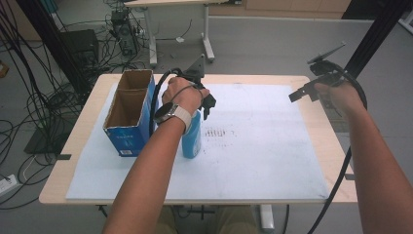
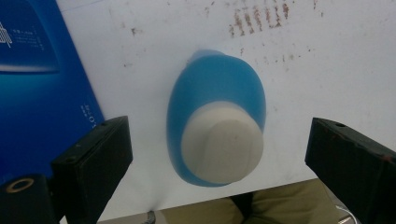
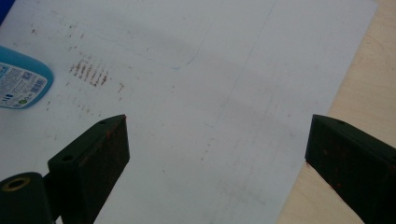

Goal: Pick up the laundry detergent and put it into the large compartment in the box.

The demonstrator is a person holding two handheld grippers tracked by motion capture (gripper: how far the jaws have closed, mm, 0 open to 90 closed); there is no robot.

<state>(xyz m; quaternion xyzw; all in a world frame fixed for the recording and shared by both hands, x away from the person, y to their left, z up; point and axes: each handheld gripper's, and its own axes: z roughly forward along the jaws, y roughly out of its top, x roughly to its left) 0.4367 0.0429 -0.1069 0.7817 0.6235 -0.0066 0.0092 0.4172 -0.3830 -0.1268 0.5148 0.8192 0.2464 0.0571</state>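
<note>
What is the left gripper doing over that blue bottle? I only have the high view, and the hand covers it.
Observer: In the left gripper view, the left gripper has its jaws wide open, one on each side of the blue bottle, apart from it.
Operator: Is the bottle capped?
Observer: Yes, a whitish cap sits on top.
Operator: And the right gripper?
Observer: The right gripper is open too, above the white mat near its edge, holding nothing.

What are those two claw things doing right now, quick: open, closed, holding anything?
Left gripper: open, fingers spread either side of the blue bottle, not gripping it.
Right gripper: open, holding nothing, above the white mat.
</note>
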